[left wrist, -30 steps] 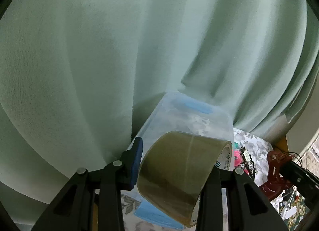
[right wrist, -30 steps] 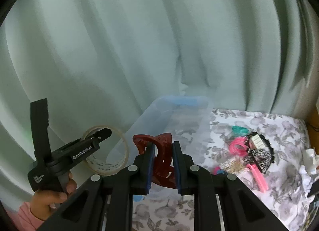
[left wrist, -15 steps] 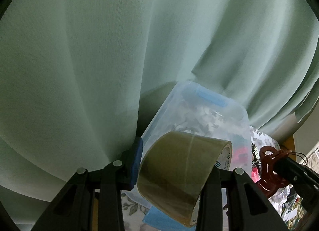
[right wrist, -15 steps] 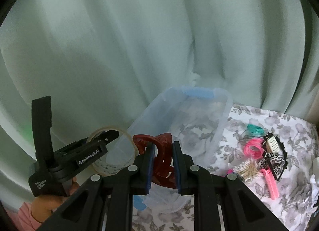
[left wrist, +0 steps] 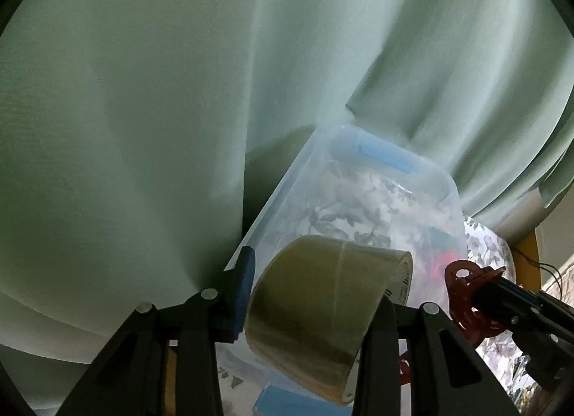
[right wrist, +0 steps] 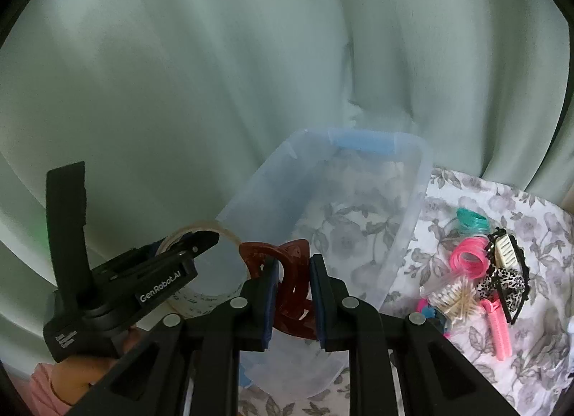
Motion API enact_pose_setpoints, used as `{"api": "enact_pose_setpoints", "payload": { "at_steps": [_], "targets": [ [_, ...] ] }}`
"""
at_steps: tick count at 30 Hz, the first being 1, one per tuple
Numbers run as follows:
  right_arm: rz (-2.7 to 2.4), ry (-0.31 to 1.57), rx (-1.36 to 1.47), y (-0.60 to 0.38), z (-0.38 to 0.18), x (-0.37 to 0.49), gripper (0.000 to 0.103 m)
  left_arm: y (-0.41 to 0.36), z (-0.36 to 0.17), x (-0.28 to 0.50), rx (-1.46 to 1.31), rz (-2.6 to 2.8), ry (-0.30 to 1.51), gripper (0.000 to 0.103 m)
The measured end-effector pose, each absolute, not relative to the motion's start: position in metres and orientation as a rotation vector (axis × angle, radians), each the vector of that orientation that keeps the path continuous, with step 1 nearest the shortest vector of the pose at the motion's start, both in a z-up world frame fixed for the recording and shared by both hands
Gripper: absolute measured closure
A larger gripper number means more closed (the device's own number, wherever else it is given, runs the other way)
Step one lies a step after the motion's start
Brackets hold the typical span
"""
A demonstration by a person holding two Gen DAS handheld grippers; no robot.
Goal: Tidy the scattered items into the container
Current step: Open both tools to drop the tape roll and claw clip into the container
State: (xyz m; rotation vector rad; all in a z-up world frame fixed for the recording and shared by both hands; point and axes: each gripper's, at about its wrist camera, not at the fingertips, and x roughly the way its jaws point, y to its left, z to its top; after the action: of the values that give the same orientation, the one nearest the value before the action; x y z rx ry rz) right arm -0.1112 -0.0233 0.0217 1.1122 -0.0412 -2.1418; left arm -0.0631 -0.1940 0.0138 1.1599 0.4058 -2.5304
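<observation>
Both grippers loaded: tape roll [left wrist: 323, 305], red clip [right wrist: 290, 283], seemingly above container [right wrist: 405, 236].

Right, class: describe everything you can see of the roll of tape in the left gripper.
The roll of brown packing tape is a wide, glossy, translucent-brown ring with a white printed core edge showing at its right end. It is tilted, its open centre facing sideways. The left gripper is shut on it, with one finger outside the roll and the other through its centre. It hangs in the air above the near end of the clear plastic container, touching nothing else visible.
</observation>
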Motion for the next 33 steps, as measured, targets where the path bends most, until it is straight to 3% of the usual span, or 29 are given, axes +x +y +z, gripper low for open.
{"api": "enact_pose_setpoints", "payload": {
  "at_steps": [12,14,22,33],
  "targets": [
    [-2.143,-0.020,1.127,-0.028,0.017,-0.117,0.081,-0.192,0.006,-0.070,1.204,-2.518,0.382,0.062],
    [-2.142,-0.020,1.128,-0.028,0.016,-0.117,0.081,-0.190,0.006,-0.070,1.211,-2.519,0.378,0.052],
    [-2.149,-0.033,1.139,-0.025,0.016,-0.116,0.081,-0.183,0.011,-0.070,1.199,-2.550,0.372,0.038],
    [-2.165,-0.046,1.120,-0.018,0.023,-0.107,0.081,-0.173,0.025,-0.065,1.154,-2.590,0.354,0.038]
  ]
}}
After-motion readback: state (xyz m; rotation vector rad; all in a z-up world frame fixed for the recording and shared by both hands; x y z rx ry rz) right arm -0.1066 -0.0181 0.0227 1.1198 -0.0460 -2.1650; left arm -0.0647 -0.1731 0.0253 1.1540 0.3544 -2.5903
